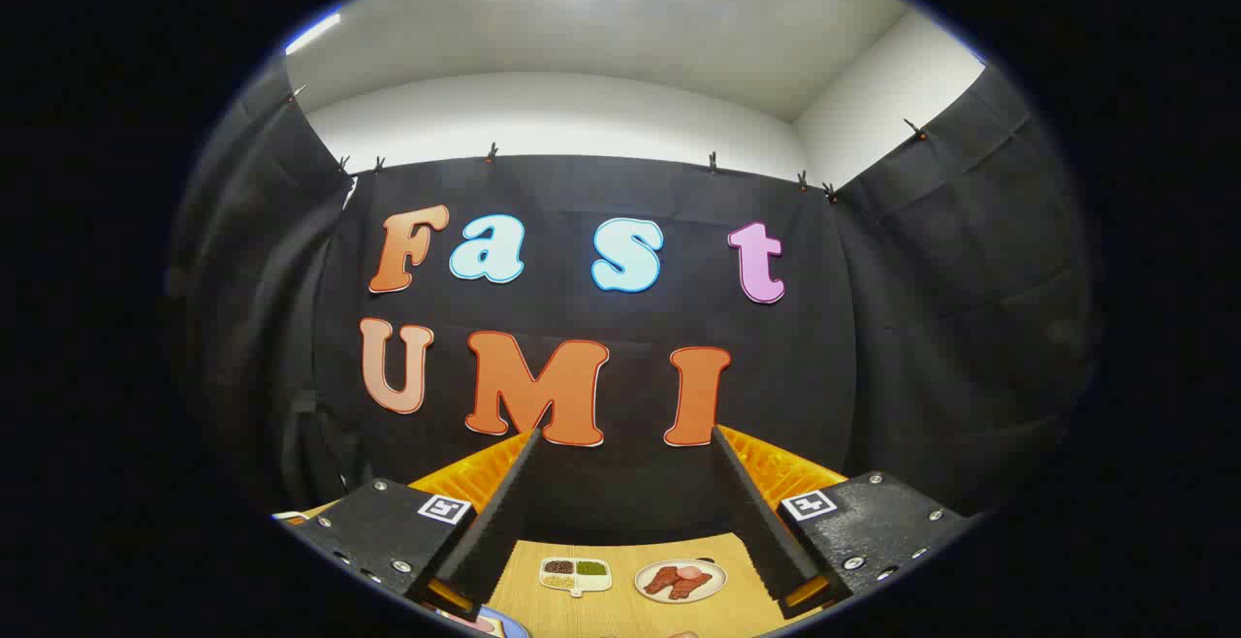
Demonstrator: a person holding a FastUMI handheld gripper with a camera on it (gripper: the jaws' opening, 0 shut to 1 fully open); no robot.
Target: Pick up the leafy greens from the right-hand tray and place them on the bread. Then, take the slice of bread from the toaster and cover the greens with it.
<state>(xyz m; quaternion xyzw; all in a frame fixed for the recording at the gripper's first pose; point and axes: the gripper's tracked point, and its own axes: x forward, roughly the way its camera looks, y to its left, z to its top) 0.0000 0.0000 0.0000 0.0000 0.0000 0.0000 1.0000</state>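
Gripper (625,434) held high, fingers (499,512) spread wide, nothing between, tips against black cloth wall (873,328). Below, between fingers, wooden table (620,609). On it: divided tray (576,574) with green portion in right-hand compartment and dark portion in the left one, just beside round plate (681,580) of reddish pieces. Whether green portion is leafy greens: too small to tell. Beyond, white ceiling (601,27).

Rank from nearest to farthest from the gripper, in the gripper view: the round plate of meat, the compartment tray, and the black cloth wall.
The gripper is open, its fingers spread with nothing between them.
1. and 2. Round plate of meat and compartment tray: side by side on the wooden table between the fingers, too close to call.
3. Black cloth wall: well beyond both.
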